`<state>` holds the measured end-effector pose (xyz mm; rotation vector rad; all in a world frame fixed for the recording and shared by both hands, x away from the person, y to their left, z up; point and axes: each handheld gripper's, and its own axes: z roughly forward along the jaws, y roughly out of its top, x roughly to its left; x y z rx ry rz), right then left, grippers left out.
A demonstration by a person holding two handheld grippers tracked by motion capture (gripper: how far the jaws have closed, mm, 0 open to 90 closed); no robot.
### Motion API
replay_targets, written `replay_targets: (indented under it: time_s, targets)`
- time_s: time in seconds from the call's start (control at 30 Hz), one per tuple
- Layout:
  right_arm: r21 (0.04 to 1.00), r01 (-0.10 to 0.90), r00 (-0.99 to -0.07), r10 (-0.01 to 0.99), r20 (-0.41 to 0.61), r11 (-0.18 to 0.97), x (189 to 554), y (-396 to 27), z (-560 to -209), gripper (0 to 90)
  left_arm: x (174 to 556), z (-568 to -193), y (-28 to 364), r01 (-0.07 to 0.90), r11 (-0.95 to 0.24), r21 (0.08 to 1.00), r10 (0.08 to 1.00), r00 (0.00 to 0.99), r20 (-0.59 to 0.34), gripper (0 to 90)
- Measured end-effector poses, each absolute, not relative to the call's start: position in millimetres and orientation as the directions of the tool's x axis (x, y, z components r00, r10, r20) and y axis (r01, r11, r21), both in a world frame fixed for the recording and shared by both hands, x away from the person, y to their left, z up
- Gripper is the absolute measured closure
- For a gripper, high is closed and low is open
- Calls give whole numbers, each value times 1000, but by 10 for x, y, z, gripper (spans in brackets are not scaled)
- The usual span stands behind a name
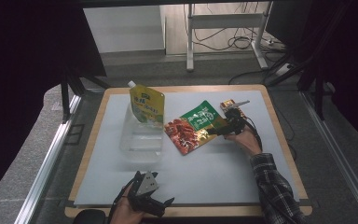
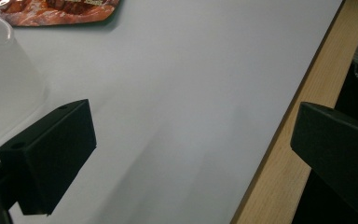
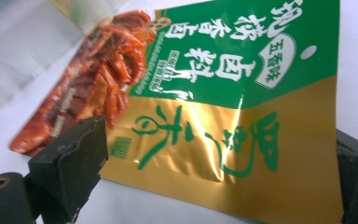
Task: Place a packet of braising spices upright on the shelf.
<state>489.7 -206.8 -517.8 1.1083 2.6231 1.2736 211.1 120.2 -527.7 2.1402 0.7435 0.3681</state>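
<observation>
A flat snack packet [image 1: 195,127], green and gold with a red food picture, lies on the white mat [image 1: 214,163] right of centre. My right gripper [image 1: 216,131] reaches in from the right and is open. In the right gripper view the packet's gold end [image 3: 261,154] lies between its wide-apart jaws [image 3: 221,142]. A yellow spouted pouch [image 1: 147,105] stands upright in a clear plastic container [image 1: 140,137] left of the packet. My left gripper [image 1: 161,205] rests at the table's near edge. It is open over bare mat [image 2: 191,123] and holds nothing.
The mat's wooden border [image 2: 284,154] runs just right of my left gripper's jaws. The clear container's wall [image 2: 4,74] is close on their left. A small brown item [image 1: 227,104] lies behind the right hand. Dark frame posts flank the table.
</observation>
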Motion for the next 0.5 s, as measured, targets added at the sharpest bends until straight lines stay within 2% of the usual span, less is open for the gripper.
replay_targets:
  time_s: [0.03,0.1,0.17,0.3,0.47,0.5]
  targets:
    - [684,597,-743,611,273,420,4891,-2055,-5167,80,2110,-5276,1202,382,-487,785,622,783,6,0]
    - [681,588,-738,635,230,436,4873,-2039,-5158,168,2110,-5277,1199,381,-488,785,622,783,7,0]
    - [677,599,-706,681,194,428,4852,-2048,-5139,380,2108,-5278,1194,380,-491,784,621,784,8,0]
    - [675,629,-660,723,203,385,4857,-2085,-5117,660,2107,-5278,1193,380,-491,784,620,785,8,0]
    - [692,608,-652,742,156,389,4839,-2093,-5118,883,2108,-5276,1198,379,-491,784,621,784,9,0]
    - [694,603,-654,742,149,393,4835,-2091,-5114,888,2108,-5276,1197,380,-491,784,620,784,9,0]
